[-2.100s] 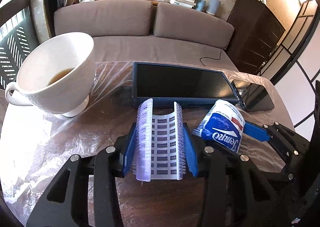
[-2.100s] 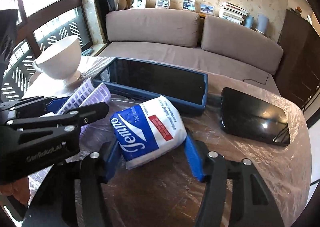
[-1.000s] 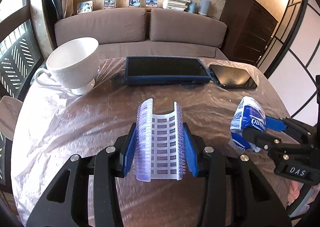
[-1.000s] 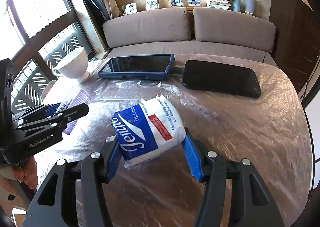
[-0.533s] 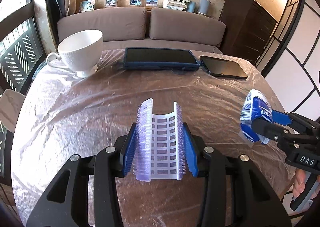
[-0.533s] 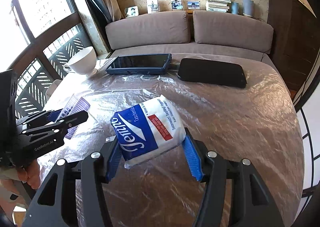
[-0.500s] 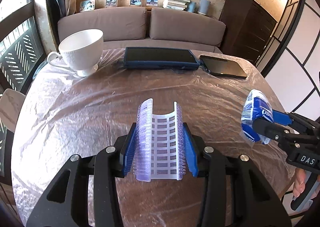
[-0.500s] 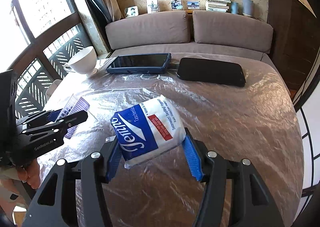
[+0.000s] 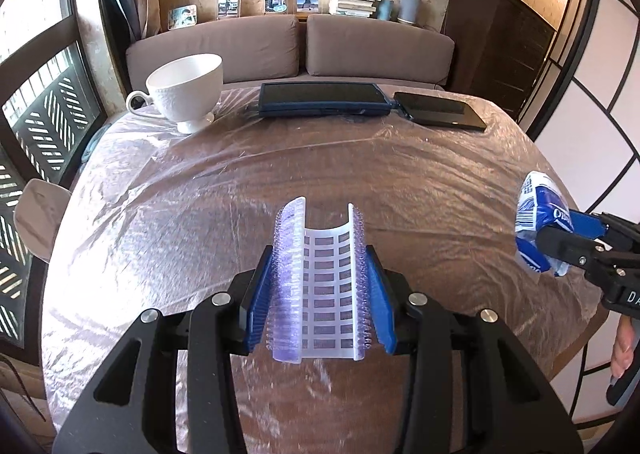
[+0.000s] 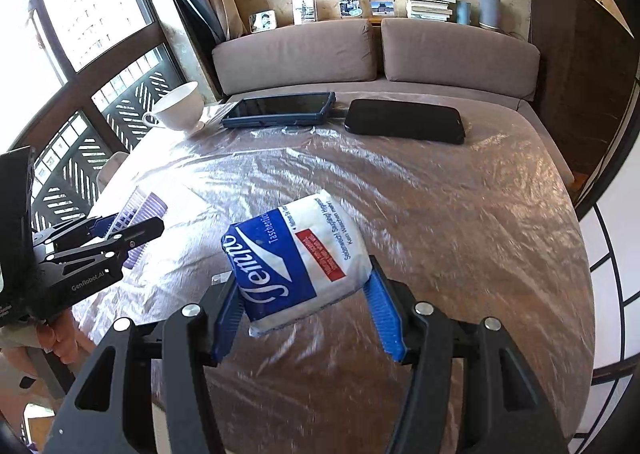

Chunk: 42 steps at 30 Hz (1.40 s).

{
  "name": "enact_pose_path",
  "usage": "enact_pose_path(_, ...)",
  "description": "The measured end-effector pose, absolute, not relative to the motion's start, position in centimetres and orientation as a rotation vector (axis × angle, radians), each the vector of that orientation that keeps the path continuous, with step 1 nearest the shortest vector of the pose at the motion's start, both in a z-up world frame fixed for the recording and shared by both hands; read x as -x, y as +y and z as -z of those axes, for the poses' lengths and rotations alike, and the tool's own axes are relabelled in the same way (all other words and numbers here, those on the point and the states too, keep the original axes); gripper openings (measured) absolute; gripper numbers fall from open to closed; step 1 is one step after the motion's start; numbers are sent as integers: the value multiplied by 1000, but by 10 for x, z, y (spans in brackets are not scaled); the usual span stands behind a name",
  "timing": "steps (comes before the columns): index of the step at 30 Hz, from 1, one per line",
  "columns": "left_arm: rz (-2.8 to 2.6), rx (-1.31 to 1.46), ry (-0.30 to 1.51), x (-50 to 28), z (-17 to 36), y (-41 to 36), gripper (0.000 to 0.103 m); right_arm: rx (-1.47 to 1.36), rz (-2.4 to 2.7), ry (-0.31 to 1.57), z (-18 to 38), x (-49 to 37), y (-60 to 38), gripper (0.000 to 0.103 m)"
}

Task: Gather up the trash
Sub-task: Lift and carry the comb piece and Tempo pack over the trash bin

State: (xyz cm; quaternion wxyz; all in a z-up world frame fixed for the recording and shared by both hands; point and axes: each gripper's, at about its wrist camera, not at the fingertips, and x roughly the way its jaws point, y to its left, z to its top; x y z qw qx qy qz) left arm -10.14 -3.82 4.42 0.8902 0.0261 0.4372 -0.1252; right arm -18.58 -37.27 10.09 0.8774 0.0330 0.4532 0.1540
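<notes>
Here, my left fingers pinch a ridged clear plastic tray piece low at centre frame, above the film-covered bench. My right fingers clamp the blue-and-white tissue pack, lower centre of their view.

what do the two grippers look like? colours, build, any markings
Both match: black skeletal linkage frames with triangular cut-outs and silver pivot bolts, blue ribbed finger pads. Left gripper carries white "GenRobot.AI" lettering on its side, readable from the right wrist view; right gripper shows partial white lettering, "DA". No cables or sleeves visible; bare hands below.
</notes>
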Motion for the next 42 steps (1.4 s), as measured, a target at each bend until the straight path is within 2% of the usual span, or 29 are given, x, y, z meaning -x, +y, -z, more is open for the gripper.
enact_pose_path(42, 297, -222, 970, 210, -33, -60, 45, 17, -455, 1027, -98, 289, -364, 56)
